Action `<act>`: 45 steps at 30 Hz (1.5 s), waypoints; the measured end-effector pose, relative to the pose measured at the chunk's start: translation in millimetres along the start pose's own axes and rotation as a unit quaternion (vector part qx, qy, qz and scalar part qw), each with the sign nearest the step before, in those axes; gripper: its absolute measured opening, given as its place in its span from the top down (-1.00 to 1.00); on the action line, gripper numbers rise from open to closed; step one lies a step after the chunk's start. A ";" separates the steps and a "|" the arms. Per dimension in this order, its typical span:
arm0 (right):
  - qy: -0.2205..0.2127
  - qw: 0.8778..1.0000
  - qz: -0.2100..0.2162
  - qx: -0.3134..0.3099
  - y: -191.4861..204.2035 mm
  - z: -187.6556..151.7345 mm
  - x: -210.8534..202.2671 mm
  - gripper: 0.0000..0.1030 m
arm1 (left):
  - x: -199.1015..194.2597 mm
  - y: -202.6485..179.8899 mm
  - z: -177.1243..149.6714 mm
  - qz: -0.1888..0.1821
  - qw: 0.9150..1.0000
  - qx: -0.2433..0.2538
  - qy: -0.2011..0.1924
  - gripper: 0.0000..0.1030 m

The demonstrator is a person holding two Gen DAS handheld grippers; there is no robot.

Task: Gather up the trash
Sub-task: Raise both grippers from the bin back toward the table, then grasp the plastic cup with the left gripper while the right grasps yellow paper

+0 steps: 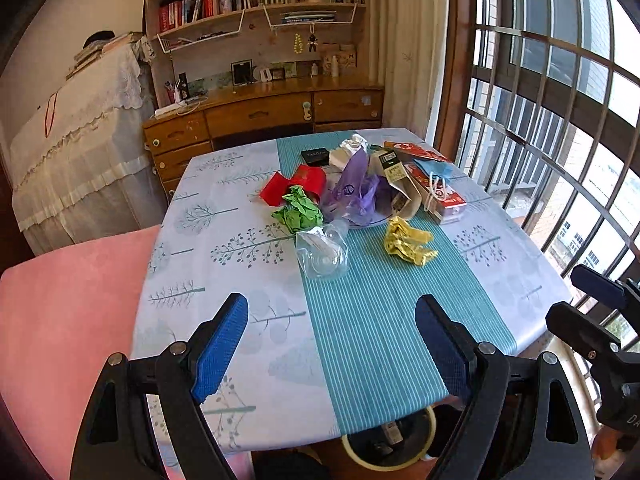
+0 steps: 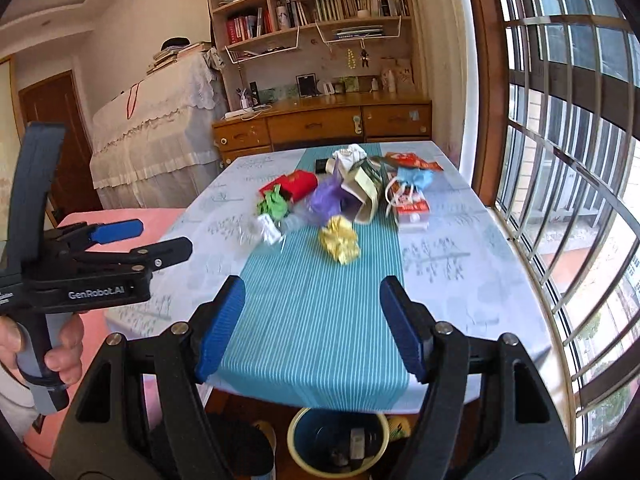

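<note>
Yellow wrapper, one; green paper, one; bin, one.

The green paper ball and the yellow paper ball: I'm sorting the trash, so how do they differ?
The green paper ball lies against the red packet and clear bottle; the yellow paper ball lies apart, nearer the table edge. The green sits leftward, the yellow rightward. Both are crumpled, on the striped runner.

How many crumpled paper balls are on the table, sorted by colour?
Green crumpled paper: 1
Yellow crumpled paper: 1
White crumpled paper: 1
Total: 3

The rest of the pile is bags, packets and a clear plastic bottle, not counted here.
</note>
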State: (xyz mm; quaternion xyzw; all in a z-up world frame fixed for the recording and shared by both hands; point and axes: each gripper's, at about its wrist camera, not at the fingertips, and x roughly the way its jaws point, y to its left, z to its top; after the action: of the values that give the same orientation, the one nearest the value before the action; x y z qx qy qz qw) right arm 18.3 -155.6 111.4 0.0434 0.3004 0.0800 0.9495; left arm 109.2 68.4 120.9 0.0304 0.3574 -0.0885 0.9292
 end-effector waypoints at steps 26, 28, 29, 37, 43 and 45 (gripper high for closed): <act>0.172 0.981 0.000 0.089 -68.7 37.5 302.4 0.18 | 245.4 39.4 43.7 -0.012 0.985 -0.098 0.142 -0.70; 0.170 0.982 -0.005 0.080 -65.4 32.9 304.4 0.20 | 251.5 38.6 42.9 -0.017 0.985 -0.098 0.139 -0.70; 0.167 0.983 -0.007 0.073 -63.8 31.3 304.4 0.21 | 252.0 37.1 42.4 -0.019 0.986 -0.094 0.137 -0.69; 0.154 0.986 -0.008 0.059 -55.2 17.3 298.0 0.49 | 246.7 9.7 32.8 -0.006 0.993 -0.041 0.109 0.06; 0.130 0.989 0.004 0.069 -55.0 11.2 274.3 0.51 | 224.5 3.7 19.7 0.006 0.997 -0.014 0.072 0.07; 0.119 0.990 0.016 0.076 -54.5 9.3 261.6 0.51 | 212.7 5.5 14.3 0.005 0.998 -0.013 0.063 0.07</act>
State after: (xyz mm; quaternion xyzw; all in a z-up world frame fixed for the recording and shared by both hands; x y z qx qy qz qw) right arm 241.6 -162.9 -35.5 0.1099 0.4153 0.0764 0.8998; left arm 274.7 41.7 -10.9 0.0256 0.4158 -0.0775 0.9058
